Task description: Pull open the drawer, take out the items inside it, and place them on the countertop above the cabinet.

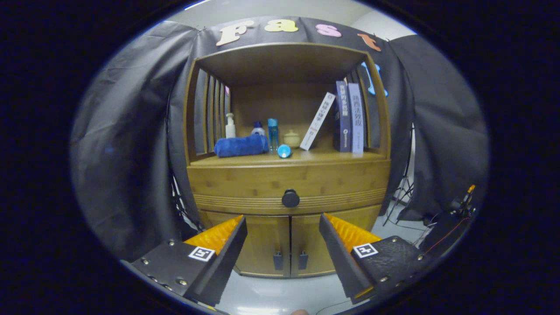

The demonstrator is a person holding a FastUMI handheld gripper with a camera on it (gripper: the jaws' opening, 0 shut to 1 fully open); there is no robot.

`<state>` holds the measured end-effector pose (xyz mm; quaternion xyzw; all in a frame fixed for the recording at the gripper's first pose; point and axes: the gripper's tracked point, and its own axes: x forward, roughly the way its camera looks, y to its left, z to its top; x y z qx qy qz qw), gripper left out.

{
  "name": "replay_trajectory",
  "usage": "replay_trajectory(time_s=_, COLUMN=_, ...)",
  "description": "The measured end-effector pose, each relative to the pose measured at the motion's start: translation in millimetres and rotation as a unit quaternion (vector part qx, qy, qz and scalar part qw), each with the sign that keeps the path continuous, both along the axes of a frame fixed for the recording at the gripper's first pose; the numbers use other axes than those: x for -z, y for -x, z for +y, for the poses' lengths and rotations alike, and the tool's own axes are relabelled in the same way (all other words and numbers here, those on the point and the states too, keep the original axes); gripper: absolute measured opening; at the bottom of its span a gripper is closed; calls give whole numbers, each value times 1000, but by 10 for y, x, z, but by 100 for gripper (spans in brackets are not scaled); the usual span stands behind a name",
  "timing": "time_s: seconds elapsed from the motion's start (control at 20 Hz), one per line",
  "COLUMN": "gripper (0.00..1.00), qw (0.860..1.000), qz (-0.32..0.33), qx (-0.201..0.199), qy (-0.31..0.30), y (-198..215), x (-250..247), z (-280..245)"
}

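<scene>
Gripper (283, 227) fingers stand wide apart with nothing between them, well short of the wooden cabinet (288, 175). Beyond them the drawer (245, 186) sits closed, its round dark knob (290, 198) centred above the two lower doors (289, 245). On the countertop (341, 156) above rest a rolled blue towel (240, 145), bottles (273, 133), a small jar (292, 138) and books (348, 117).
</scene>
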<state>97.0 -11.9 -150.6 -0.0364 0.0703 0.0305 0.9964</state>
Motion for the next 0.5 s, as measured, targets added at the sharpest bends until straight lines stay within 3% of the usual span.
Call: replay_trajectory(time_s=0.5, gripper=99, qw=997, qz=-71, qx=10, qy=-41, y=859, x=-1676, z=49)
